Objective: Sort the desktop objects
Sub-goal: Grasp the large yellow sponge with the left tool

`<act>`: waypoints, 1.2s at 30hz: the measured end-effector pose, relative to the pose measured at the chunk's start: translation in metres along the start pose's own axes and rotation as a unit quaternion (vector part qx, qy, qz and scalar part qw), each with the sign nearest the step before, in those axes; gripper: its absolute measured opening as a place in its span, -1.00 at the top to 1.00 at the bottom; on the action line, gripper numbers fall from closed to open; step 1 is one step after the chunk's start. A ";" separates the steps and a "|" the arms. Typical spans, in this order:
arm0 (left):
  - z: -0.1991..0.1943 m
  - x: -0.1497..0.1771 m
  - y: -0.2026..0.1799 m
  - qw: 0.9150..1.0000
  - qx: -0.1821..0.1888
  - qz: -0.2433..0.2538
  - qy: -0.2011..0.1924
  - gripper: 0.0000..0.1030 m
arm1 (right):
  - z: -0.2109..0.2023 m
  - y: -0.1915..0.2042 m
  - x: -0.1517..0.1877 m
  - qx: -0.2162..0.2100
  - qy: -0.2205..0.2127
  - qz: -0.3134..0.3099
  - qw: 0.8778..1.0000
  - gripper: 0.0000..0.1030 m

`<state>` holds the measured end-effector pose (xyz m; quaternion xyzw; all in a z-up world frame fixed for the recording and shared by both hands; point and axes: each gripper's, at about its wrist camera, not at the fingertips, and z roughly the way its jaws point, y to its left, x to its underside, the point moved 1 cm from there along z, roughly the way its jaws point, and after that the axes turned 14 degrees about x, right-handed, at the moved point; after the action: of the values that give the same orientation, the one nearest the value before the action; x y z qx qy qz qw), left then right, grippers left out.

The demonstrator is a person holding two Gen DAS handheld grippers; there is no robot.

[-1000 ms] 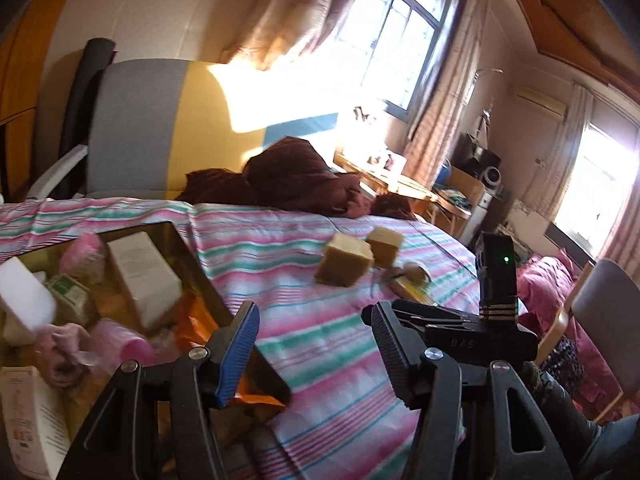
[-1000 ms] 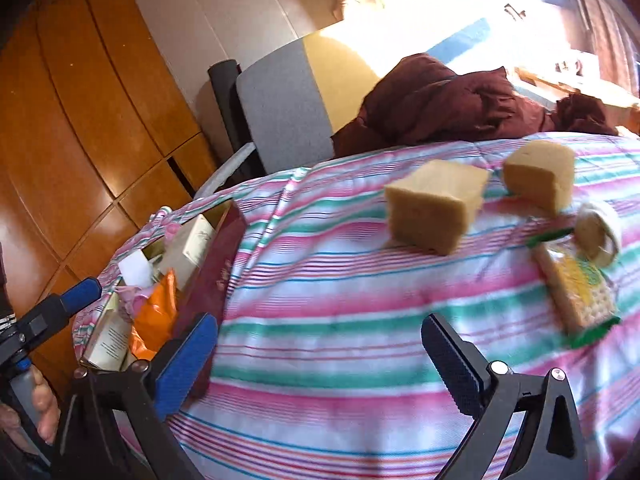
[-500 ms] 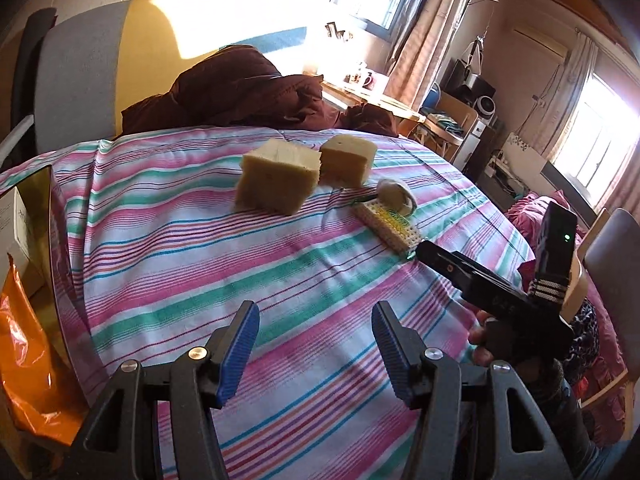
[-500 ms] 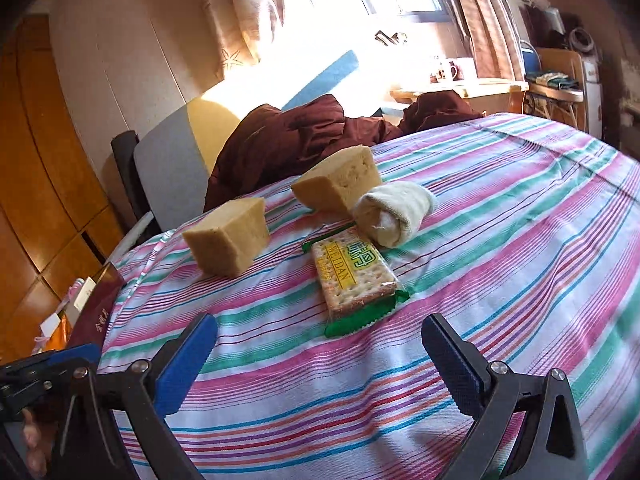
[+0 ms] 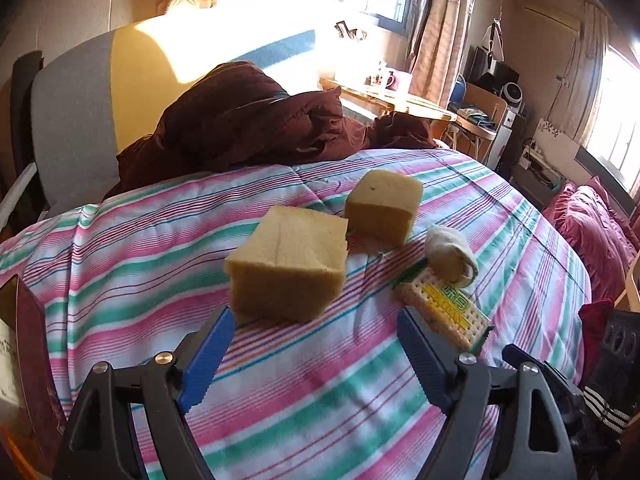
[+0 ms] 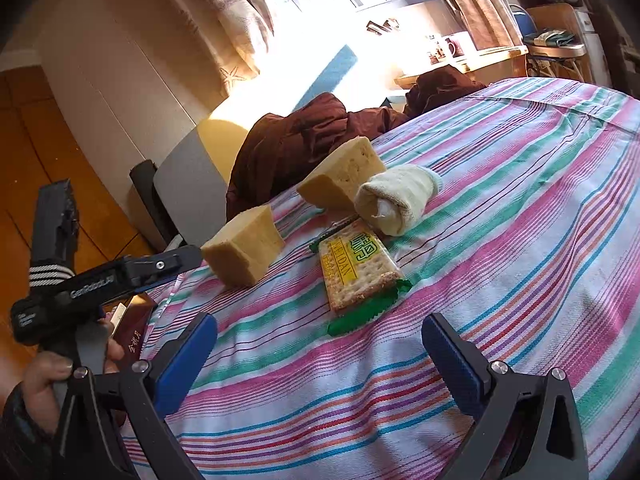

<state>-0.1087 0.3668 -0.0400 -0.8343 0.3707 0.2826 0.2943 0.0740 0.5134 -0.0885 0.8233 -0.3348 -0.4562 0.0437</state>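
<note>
Left wrist view: left gripper (image 5: pixel 312 350) has its blue-padded jaws spread wide, nothing between them, low over the striped cloth (image 5: pixel 320 392). Near sponge block (image 5: pixel 288 262) sits just ahead of the tips, left pad's tip close to its front lower corner; can't tell if touching. Its long axis runs roughly left-right across the view. Second sponge block (image 5: pixel 382 206) is just behind and to the right, a narrow gap between the two. Rolled white cloth (image 5: pixel 450 254) lies right of that, touching the far end of the cracker pack (image 5: pixel 444 308). Pack's long axis runs diagonally from far-left to near-right, green crimped end toward the camera; yellow label w/ green characters, too small to read from this side. Dark red box edge (image 5: pixel 34 364) at far left.

Right wrist view: right gripper (image 6: pixel 320 354) also spread apart and empty, above the cloth. Cracker pack (image 6: pixel 358 270) lies just ahead, long axis pointing away from the gripper w/ slight lean to the left, green end nearest. Label reads "…EDAN" plus green characters. Left gripper's body enters from the left, marked "GenRobot.AI", tip near the sponge block (image 6: pixel 244 250). A hand (image 6: pixel 52 376) grips its handle. Brown bedding (image 6: pixel 304 136) heaped behind the items.
</note>
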 end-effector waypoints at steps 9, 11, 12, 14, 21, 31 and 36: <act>0.034 -0.023 0.002 0.999 -0.028 0.043 0.014 -0.65 | 0.002 0.000 0.001 0.002 0.003 -0.002 1.000 -1.00; 0.038 -0.026 0.001 0.998 -0.035 0.051 0.014 -0.65 | 0.003 0.000 0.001 0.002 0.004 -0.002 1.000 -1.00; 0.040 -0.027 0.002 0.998 -0.040 0.053 0.013 -0.65 | 0.003 0.000 0.001 0.002 0.004 -0.003 1.000 -1.00; 0.042 -0.031 0.004 0.997 -0.047 0.054 0.010 -0.66 | 0.003 0.000 0.001 0.002 0.005 -0.003 1.000 -1.00; 0.039 -0.038 0.013 0.996 -0.069 0.059 -0.005 -0.67 | 0.004 0.001 0.001 0.001 0.008 -0.007 1.000 -1.00; 0.047 -0.039 0.013 0.993 -0.079 0.090 0.017 -0.74 | 0.004 0.000 0.001 -0.003 0.010 -0.009 1.000 -1.00; 0.061 -0.042 0.021 0.995 -0.052 0.075 0.043 -0.84 | 0.005 0.001 0.001 -0.004 0.010 -0.010 1.000 -1.00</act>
<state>-0.1645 0.4165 -0.0580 -0.8295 0.4295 0.2871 0.2121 0.0704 0.5130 -0.0915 0.8310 -0.3245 -0.4495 0.0460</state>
